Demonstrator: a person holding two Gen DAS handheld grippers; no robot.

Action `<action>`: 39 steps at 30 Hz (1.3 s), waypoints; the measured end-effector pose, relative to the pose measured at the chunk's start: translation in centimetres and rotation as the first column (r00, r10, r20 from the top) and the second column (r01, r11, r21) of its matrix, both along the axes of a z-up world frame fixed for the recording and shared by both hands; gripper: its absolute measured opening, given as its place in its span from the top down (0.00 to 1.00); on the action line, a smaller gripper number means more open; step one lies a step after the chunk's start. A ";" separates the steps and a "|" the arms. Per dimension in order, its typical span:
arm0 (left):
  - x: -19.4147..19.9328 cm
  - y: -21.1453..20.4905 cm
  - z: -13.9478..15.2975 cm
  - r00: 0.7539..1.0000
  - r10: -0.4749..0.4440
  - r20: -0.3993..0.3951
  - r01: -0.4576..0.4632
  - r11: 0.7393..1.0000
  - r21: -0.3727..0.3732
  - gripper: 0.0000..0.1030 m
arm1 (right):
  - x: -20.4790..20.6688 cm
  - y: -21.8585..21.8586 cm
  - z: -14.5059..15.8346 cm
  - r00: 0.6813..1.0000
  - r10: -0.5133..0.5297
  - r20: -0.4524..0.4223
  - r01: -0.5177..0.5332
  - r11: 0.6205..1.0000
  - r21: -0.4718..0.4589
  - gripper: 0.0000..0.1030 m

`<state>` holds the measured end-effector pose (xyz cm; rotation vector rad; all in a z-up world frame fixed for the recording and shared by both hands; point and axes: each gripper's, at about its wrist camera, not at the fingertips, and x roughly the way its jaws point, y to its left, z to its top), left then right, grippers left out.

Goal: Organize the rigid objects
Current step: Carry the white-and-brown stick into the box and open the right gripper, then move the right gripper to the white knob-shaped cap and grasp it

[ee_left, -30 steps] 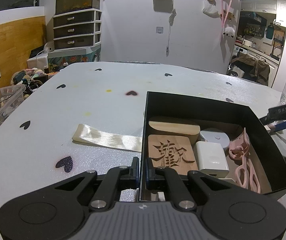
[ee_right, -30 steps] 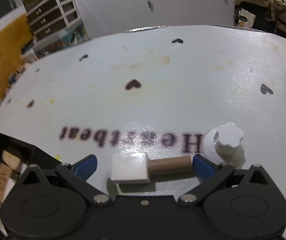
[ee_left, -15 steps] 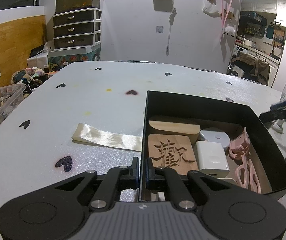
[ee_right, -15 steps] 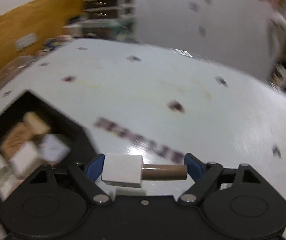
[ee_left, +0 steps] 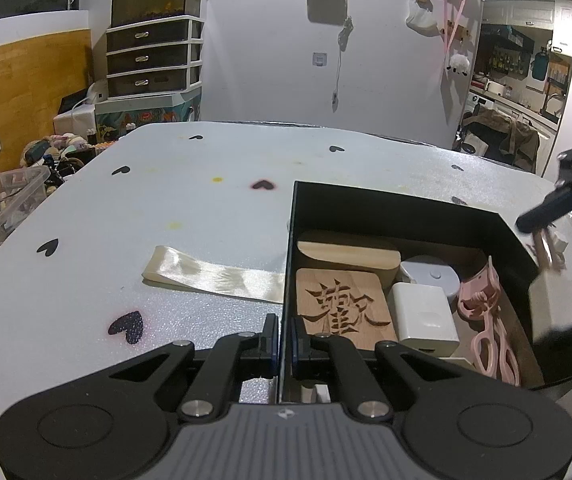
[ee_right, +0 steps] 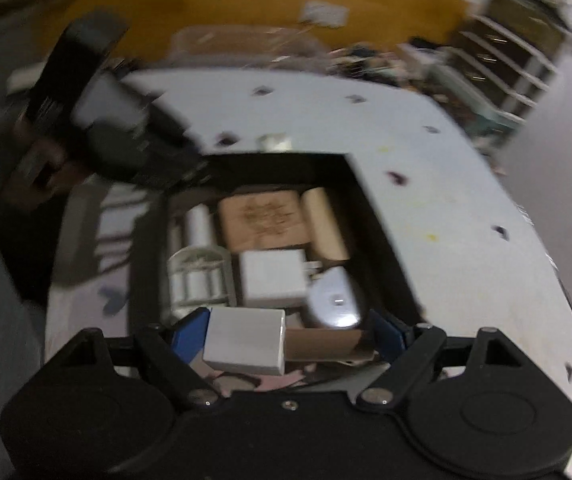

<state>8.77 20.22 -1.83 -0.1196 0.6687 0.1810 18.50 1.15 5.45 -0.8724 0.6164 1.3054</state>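
A black box point(ee_left: 397, 208) sits on the white table and holds a carved wooden coaster point(ee_left: 341, 312), a wooden block point(ee_left: 349, 250), a white charger point(ee_left: 421, 320), a round white disc point(ee_left: 429, 278) and pink scissors point(ee_left: 493, 340). My left gripper point(ee_left: 284, 340) is shut on the box's near left wall. My right gripper point(ee_right: 289, 334) is shut on a stamp with a white block head point(ee_right: 246, 340) and brown handle point(ee_right: 321, 344), held over the box point(ee_right: 381, 224). It shows at the right edge of the left wrist view point(ee_left: 541, 216).
A cream ribbon strip point(ee_left: 214, 274) lies on the table left of the box. A clear plastic bin point(ee_left: 2, 204) stands off the table's left edge. Drawers and a fish tank point(ee_left: 154, 40) stand by the far wall. The right wrist view is blurred.
My right gripper lifted the stamp off the table and swung left over the black box, now facing it. The left gripper and box have not moved.
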 end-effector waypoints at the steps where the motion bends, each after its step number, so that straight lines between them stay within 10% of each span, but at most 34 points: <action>1: 0.1 0.0 -0.1 1.000 0.000 0.000 0.000 1.000 -0.001 0.94 | -0.1 0.5 -0.2 1.000 0.025 -0.001 -0.025 1.000 -0.017 0.16; 22: 0.2 -0.1 -0.3 1.000 -0.004 -0.005 0.004 1.000 -0.004 0.93 | 1.2 2.0 -1.2 0.986 0.049 -0.162 -0.067 0.992 -0.110 0.09; 39: 0.6 -0.2 -0.2 1.000 0.001 -0.017 -0.001 1.000 0.006 0.94 | 4.0 -2.7 2.7 0.956 -0.233 -0.177 0.255 0.960 0.113 0.00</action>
